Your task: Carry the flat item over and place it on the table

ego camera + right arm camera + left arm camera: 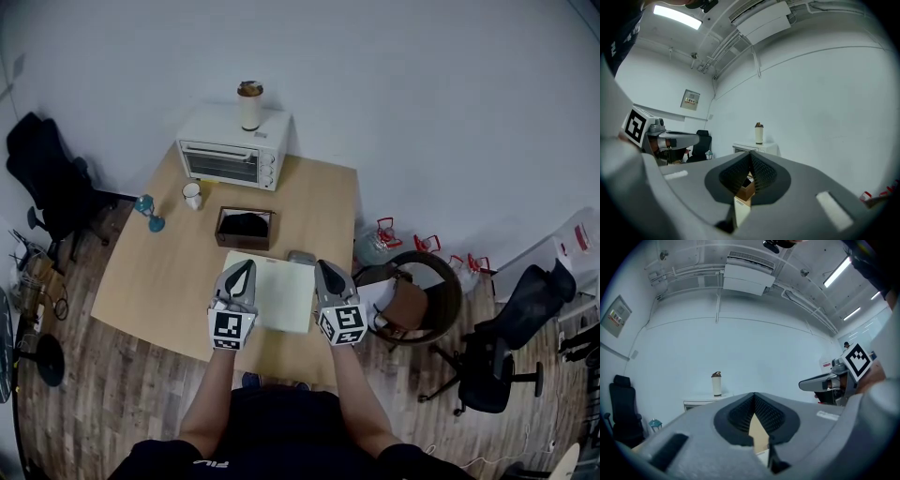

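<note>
Flat item (278,293), a pale sheet, lies level between the two grippers over the table (155,281), close to its near edge and towards the right corner. Whether it already rests on the wood I cannot tell. The left gripper (240,275) is clamped on its left edge and the right gripper (328,276) on its right edge. The step probably goes best with both hands at one height, lowering evenly, stopping short of the brown box (244,227), and letting go only once the sheet lies flat.

Seen from the head view, the flat item's (281,292) edges at 9 and 3 o'clock lie hidden under the left gripper (242,272) and right gripper (326,272). The frame cuts off the person (272,422) at 6 o'clock. The dark contents of the brown box (245,227) cannot be made out.
</note>
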`<action>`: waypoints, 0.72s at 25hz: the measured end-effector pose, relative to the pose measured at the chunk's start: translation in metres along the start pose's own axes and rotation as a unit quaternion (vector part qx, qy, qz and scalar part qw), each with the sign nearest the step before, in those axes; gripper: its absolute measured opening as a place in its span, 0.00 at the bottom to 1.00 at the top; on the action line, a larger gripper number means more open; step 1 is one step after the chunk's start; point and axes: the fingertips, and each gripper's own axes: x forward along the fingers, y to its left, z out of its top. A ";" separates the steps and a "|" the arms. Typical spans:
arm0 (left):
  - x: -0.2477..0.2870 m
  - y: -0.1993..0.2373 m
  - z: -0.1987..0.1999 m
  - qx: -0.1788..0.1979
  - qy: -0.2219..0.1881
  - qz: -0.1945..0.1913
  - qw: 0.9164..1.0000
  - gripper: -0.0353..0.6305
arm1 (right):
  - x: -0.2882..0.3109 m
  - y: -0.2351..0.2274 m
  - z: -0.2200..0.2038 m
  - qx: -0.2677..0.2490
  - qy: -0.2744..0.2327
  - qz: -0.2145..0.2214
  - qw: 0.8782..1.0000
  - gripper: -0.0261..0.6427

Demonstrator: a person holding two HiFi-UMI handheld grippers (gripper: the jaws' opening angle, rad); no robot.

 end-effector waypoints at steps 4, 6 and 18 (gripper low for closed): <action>0.000 -0.002 -0.001 0.002 0.001 -0.005 1.000 0.05 | -0.004 0.001 0.001 -0.005 -0.003 -0.002 1.000 0.03; -0.001 -0.001 -0.002 -0.001 0.003 -0.007 1.000 0.05 | -0.005 0.003 0.002 -0.007 -0.003 0.000 1.000 0.03; -0.004 -0.001 0.001 -0.005 0.006 -0.021 1.000 0.05 | -0.005 0.010 0.008 -0.007 -0.004 0.013 1.000 0.03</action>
